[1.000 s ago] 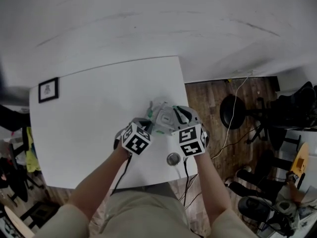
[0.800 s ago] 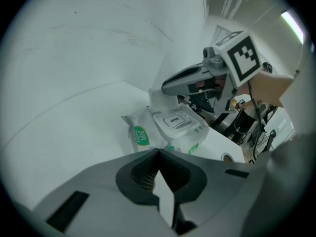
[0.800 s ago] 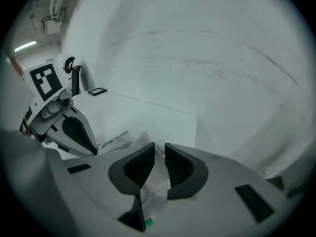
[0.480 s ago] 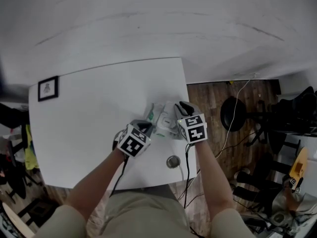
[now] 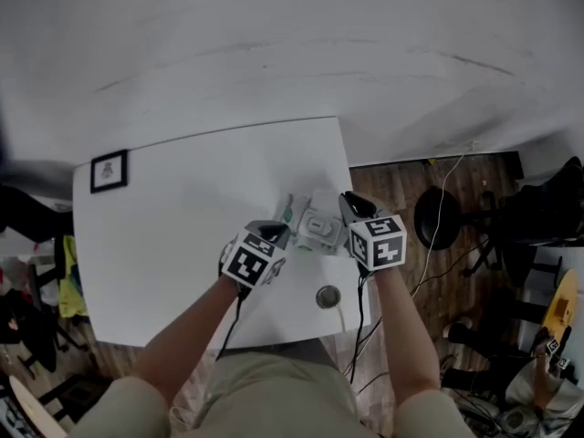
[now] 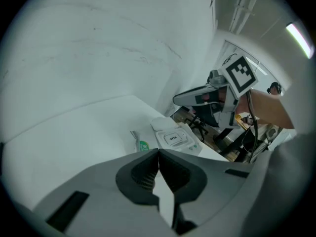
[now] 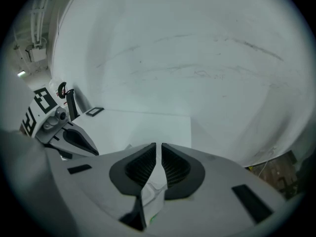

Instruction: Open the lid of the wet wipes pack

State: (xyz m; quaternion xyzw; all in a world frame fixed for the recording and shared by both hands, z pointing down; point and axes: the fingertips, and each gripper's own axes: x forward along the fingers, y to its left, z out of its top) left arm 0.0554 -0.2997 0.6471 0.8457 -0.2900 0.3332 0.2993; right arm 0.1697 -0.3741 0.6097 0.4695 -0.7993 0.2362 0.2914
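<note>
The wet wipes pack point(image 5: 315, 225) lies near the right edge of the white table point(image 5: 182, 226). In the left gripper view the pack point(image 6: 174, 138) shows its grey lid marked OPEN, lying flat. My left gripper point(image 5: 275, 235) sits at the pack's left end. Its jaws are shut, with the tips point(image 6: 158, 152) at the pack's near edge, and no grip on it shows. My right gripper point(image 5: 350, 207) is at the pack's right end. Its jaws point(image 7: 158, 145) are closing to a thin slit, with white and green wrapper point(image 7: 152, 194) caught between them.
A small black-framed card point(image 5: 109, 171) lies at the table's far left corner. A round metal grommet point(image 5: 328, 297) with a cable sits near the front edge. Past the table's right edge are a wooden floor and a black stool point(image 5: 438, 219). A white wall stands behind.
My right gripper has rolled and shifted from over the pack to its right end. My left gripper has lifted a little at the left end. The pack has stayed on the table.
</note>
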